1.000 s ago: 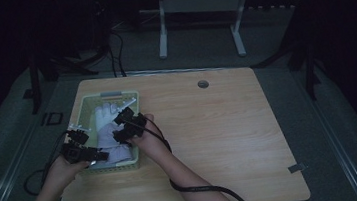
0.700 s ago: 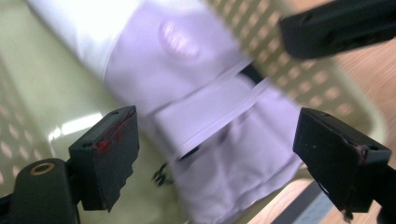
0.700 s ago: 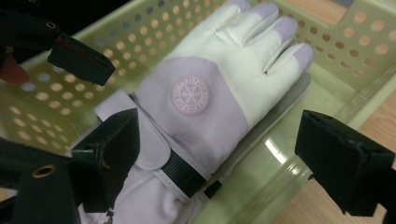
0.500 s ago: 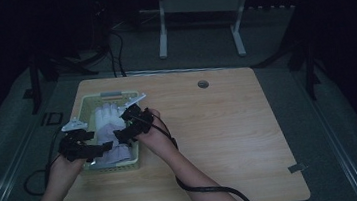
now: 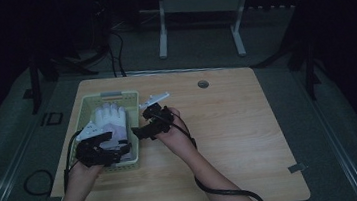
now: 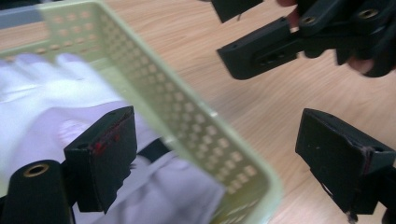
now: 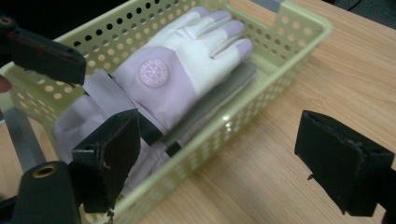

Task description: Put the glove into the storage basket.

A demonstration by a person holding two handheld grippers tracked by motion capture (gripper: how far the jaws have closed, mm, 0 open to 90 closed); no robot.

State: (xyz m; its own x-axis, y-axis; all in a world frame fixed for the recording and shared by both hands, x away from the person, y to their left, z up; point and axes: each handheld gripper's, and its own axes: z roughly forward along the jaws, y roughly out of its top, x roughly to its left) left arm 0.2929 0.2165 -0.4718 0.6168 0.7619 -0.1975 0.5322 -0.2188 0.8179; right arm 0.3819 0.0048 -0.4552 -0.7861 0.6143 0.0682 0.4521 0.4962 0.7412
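From up high, I see a person at a wooden table (image 5: pixel 231 140) with a gripper in each hand. The left gripper (image 5: pixel 102 151) hangs over the near end of a green basket (image 5: pixel 83 110), and the right gripper (image 5: pixel 150 126) sits just beside the basket's right wall. A glove (image 5: pixel 108 119) lies inside the basket. In the left gripper view, the jaws are wide apart with nothing held; the basket wall (image 6: pixel 187 126) runs between them, so one jaw is over the glove (image 6: pixel 42 102) and the other is over bare table. The right gripper shows farther off at the top. In the right gripper view, the jaws are wide too, and empty. One jaw is over the glove's cuff (image 7: pixel 93 112) and the other hangs outside the basket (image 7: pixel 261 93). I think the glove is already put away in the basket, and little is left but to move the hands off.
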